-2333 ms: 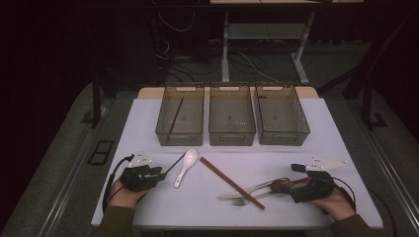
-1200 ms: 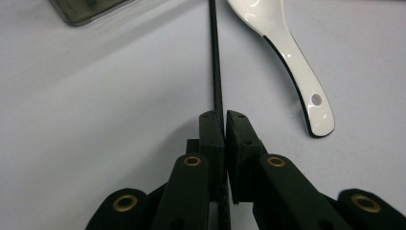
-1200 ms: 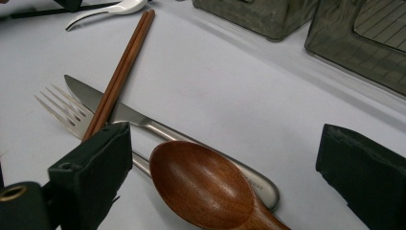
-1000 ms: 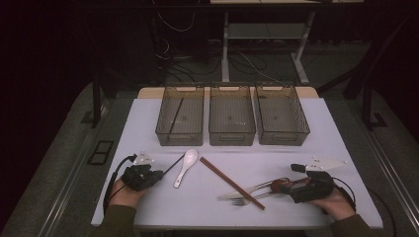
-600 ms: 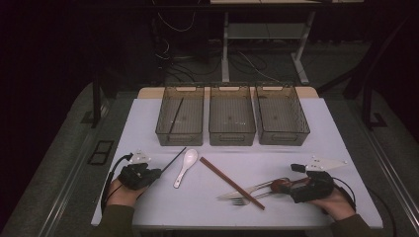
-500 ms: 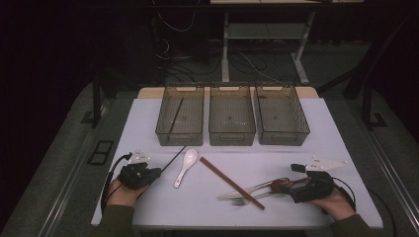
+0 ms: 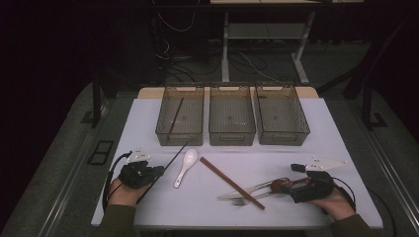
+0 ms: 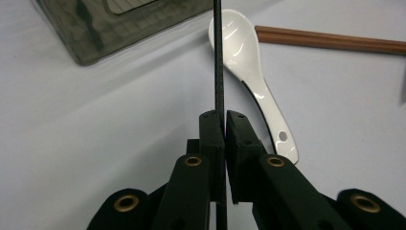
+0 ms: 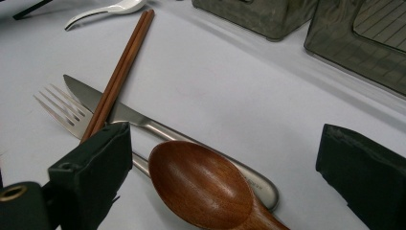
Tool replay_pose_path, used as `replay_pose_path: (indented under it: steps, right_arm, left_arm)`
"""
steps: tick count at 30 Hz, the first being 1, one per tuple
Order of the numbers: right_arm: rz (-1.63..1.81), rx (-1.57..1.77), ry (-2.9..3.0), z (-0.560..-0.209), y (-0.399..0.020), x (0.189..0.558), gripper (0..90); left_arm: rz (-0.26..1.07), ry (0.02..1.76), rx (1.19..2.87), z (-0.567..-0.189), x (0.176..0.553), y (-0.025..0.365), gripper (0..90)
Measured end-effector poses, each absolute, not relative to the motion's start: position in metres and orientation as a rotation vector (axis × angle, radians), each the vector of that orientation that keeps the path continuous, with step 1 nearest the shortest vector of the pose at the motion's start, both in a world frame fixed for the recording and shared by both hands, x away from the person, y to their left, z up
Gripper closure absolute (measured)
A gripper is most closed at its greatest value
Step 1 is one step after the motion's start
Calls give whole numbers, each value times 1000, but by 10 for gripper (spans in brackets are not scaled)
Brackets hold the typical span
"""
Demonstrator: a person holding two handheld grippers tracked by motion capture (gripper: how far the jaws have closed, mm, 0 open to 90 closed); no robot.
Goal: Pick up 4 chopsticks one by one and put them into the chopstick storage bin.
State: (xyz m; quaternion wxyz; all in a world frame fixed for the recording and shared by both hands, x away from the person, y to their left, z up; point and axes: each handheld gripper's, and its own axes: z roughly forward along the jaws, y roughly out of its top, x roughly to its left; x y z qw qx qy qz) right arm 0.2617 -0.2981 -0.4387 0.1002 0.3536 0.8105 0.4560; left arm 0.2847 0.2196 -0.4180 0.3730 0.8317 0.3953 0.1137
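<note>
My left gripper (image 7: 156, 171) (image 8: 224, 117) is shut on a thin black chopstick (image 7: 178, 154) (image 8: 219, 57), whose far end points toward the left bin (image 7: 179, 133). A second black chopstick (image 7: 175, 114) lies inside that bin. A white ceramic spoon (image 7: 185, 168) (image 8: 244, 52) rests just right of the held stick. My right gripper (image 7: 282, 186) (image 9: 225, 158) stands open, jaws wide on either side of a wooden spoon (image 7: 276, 186) (image 9: 201, 184). The spoon lies across a steel knife (image 9: 124, 112) and a fork (image 9: 62, 105).
A pair of brown chopsticks (image 7: 232, 183) (image 9: 124, 62) lies diagonally in the middle, crossing the knife and fork. Three smoky plastic bins stand in a row at the back; the middle bin (image 7: 231, 133) and right bin (image 7: 281, 134) look empty. The white tabletop (image 7: 148, 113) ends close behind them.
My left gripper has shifted slightly left with the black chopstick, whose far tip now sits nearer the left bin. The right gripper has kept still.
</note>
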Motion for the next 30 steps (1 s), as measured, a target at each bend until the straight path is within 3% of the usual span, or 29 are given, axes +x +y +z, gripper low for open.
replay_pose_path:
  steps: [30]
  right_arm:
    - [1346, 1055, 2393, -439, -298, 262, 50]
  left_arm:
    - [311, 972, 2003, -384, 301, 213, 854]
